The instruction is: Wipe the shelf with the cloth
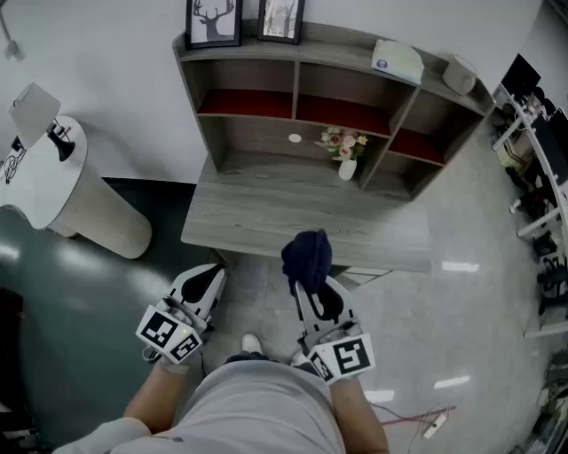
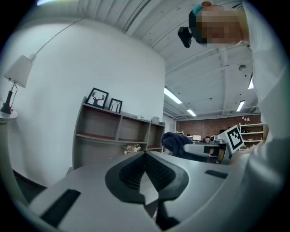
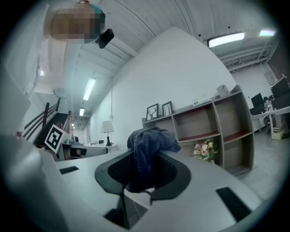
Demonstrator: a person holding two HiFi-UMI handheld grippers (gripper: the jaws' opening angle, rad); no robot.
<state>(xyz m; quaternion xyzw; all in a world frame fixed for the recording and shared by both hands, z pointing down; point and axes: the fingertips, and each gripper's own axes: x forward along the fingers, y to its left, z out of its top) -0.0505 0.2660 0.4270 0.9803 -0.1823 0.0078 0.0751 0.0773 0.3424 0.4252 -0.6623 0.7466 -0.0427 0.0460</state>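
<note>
Cloth in hand, wiping not yet begun: that is my reading of the step. Nearest the person, the right gripper point(image 1: 311, 282) pinches a dark blue cloth point(image 1: 306, 255) between its jaws. Its own view shows the fabric bunched over the pads and hanging down between them. The left gripper point(image 1: 206, 275) sits alongside with its jaws pressed together at the tips and nothing in them (its own view shows only bare pads). Both point level toward the furniture, and the cloth hangs just short of the desk top point(image 1: 266, 217), touching nothing.

Beyond the desk top stands the shelf point(image 1: 253, 105), open compartments with red boards, and a vase of flowers point(image 1: 346, 158) on the lower ledge. The next move, as I judge it, calls for carrying the cloth forward onto a shelf board, pressing it flat and sweeping sideways – steering round the vase, which looks easy to tip.

As for writing, the marker cube point(image 1: 349, 355) bears only a black-and-white square pattern. A framed deer picture point(image 1: 214, 19) on top has no words I can make out, and the mark on the pale box point(image 1: 397, 60) is too small to read
</note>
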